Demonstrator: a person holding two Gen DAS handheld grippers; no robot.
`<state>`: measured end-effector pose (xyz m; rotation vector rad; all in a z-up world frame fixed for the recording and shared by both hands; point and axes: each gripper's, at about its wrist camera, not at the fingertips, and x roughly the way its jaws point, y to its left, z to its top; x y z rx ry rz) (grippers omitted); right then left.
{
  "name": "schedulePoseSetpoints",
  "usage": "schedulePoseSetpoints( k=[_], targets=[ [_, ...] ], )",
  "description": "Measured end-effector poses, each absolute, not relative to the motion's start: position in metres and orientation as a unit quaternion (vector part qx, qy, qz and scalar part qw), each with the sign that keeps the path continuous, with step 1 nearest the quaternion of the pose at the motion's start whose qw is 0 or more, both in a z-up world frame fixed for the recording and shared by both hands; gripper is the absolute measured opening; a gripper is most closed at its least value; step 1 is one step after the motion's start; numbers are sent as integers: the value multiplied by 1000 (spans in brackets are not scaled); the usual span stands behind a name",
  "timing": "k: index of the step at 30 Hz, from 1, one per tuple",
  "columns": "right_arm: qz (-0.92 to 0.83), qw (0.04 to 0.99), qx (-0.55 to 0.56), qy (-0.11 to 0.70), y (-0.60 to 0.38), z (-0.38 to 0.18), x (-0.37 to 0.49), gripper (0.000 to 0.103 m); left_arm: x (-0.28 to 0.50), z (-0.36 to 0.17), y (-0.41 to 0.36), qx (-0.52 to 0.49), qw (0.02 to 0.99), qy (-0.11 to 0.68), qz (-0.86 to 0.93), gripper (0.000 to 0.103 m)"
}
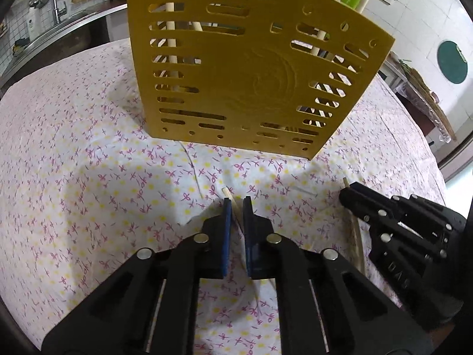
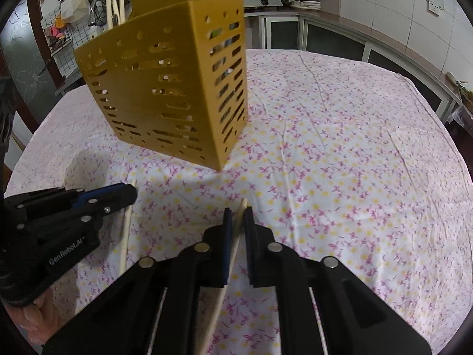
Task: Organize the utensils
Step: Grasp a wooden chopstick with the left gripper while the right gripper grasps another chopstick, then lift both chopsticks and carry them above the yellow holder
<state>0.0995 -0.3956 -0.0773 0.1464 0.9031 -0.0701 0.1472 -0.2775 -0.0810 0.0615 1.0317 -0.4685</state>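
Between the left gripper's (image 1: 236, 204) closed pads lies a chopstick (image 1: 235, 204).

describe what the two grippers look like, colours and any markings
Both are matte black plastic with angular linkage arms and round silver pins at the joints. The left gripper and right gripper each have two flat fingers faced with blue pads. White lettering on the left gripper's body reads GenRobot.AI.

Yellow slotted holder (image 1: 236, 68) upright on cloth — two pale chopsticks (image 1: 235, 204) (image 2: 238, 224) before it.
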Motion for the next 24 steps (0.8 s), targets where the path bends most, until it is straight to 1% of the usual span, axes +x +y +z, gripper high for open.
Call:
schedulePoseSetpoints(
  k=[1, 8, 14, 17, 18, 19, 21, 22, 24],
  targets=[
    [-34, 898, 70, 433, -397, -75, 98, 6, 146, -78, -277, 33, 848, 481, -221, 0],
    [-34, 909, 74, 409, -408, -55, 93, 6, 152, -65, -247, 22, 853, 472, -219, 0],
    [-40, 908, 76, 409, -411, -54, 92, 6, 154, -60, -248, -1, 838, 489, -241, 0],
    [-41, 907, 80, 411, -414, -56, 92, 6, 155, -67, -258, -1, 832, 504, -233, 1],
    [-41, 907, 81, 411, -415, -56, 92, 6, 156, -70, -262, 1, 829, 512, -226, 5],
    [-41, 907, 82, 412, -415, -57, 92, 6, 157, -75, -265, 1, 826, 518, -223, 14],
    [-42, 906, 84, 412, -417, -58, 92, 6, 155, -76, -271, 7, 828, 516, -220, 19],
    [-43, 906, 85, 412, -416, -59, 93, 6, 154, -76, -273, 8, 827, 516, -221, 26],
    [-44, 906, 88, 412, -418, -60, 94, 6, 152, -76, -281, 16, 828, 514, -224, 38]
  ],
)
